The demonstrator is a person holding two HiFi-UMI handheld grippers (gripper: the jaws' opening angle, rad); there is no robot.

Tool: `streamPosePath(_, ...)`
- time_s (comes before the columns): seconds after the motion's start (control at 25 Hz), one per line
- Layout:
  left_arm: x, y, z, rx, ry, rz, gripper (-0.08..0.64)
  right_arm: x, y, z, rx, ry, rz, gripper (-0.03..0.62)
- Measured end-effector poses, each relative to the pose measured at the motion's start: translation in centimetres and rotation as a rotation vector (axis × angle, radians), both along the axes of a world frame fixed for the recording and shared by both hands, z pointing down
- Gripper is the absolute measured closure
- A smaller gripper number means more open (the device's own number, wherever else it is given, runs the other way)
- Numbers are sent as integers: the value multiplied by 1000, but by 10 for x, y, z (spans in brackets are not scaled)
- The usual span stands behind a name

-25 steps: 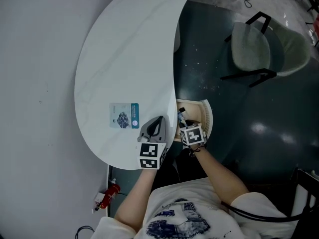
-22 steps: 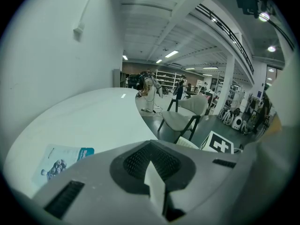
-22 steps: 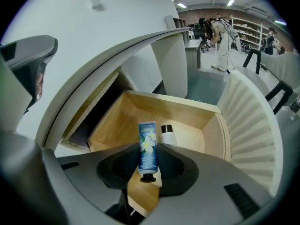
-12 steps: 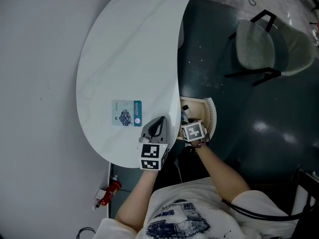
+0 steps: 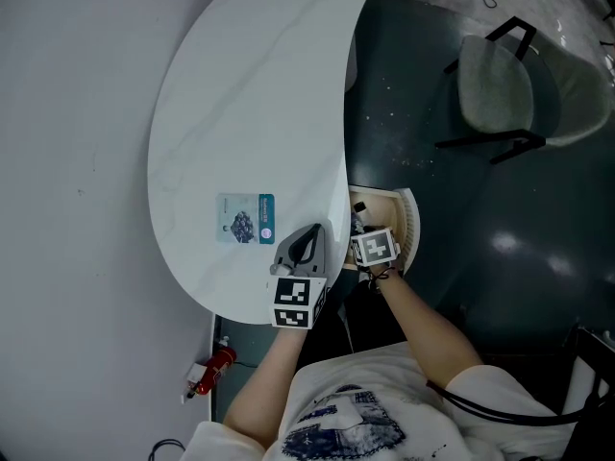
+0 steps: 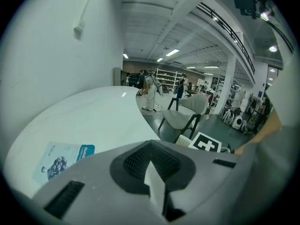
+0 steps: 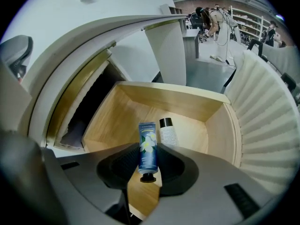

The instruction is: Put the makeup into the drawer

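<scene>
My right gripper point(image 7: 147, 167) is shut on a blue tube point(image 7: 148, 146) with a white flower print, cap end towards the camera. It hangs over the open wooden drawer point(image 7: 168, 100). A white bottle with a black cap point(image 7: 167, 131) lies on the drawer floor just past the tube. In the head view the right gripper point(image 5: 365, 234) sits above the drawer point(image 5: 409, 221) at the table's right edge. My left gripper point(image 5: 310, 233) rests on the white table point(image 5: 250, 113), shut and empty, its jaws point(image 6: 157, 191) together. A blue face-mask packet point(image 5: 245, 219) lies on the table to its left.
A grey chair point(image 5: 500, 89) stands on the dark floor beyond the drawer. The drawer's ribbed curved front point(image 7: 262, 107) rises on the right. The tabletop edge point(image 7: 93, 36) overhangs the drawer's left side. A red object point(image 5: 213, 368) lies on the floor near my left arm.
The right gripper has tipped slightly over the drawer with the tube still in it. The left gripper has stayed where it was.
</scene>
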State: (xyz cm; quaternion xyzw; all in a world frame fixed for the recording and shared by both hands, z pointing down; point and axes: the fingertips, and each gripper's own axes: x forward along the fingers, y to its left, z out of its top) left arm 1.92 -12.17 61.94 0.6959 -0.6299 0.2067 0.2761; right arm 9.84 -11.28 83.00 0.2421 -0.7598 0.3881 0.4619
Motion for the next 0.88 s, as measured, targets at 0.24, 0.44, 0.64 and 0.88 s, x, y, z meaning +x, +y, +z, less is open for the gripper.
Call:
streamPosePath(0.24,0,-3,3,-3,-2,5,526,-1,0,6,-28,4,9,463)
streamPosePath(0.44,3,-4,4,-9,2,7,526,-1,2,10,-58,8,13,463)
streamPosePath(0.64,2,-5,4,-9,-4,4,526,-2,5,11,-65,8,3,463)
streamPosePath(0.88,2,-4,4,-7,-11,0,526,3,3,14,-76,36,17,463)
